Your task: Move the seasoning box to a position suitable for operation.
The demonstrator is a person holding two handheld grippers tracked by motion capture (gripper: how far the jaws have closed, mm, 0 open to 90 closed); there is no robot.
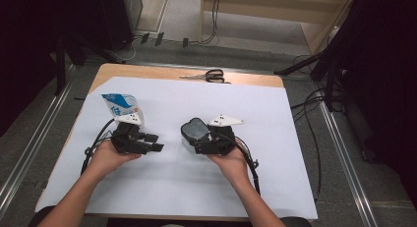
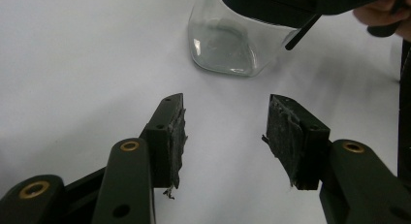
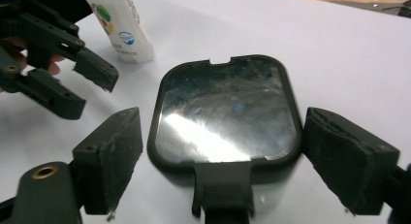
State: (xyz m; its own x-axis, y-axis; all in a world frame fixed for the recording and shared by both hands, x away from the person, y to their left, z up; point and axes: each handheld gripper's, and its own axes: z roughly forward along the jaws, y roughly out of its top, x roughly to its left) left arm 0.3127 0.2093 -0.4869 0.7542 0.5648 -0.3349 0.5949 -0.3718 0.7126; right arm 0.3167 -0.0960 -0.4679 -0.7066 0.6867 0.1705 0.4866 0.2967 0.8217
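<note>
The right gripper (image 3: 220, 151) is wide open with the lidded clear container (image 3: 225, 112) between its jaws, so it should close squarely on the lid's sides, while the left gripper (image 2: 225, 132), also wide and empty, faces the container just ahead.

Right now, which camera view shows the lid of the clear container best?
The right gripper view: the lid faces the camera, showing its dark rim, clear panel and front latch, between the open right claw. The high view shows it as a small dark shape. The left gripper view shows the container's clear base, its top hidden.
</note>
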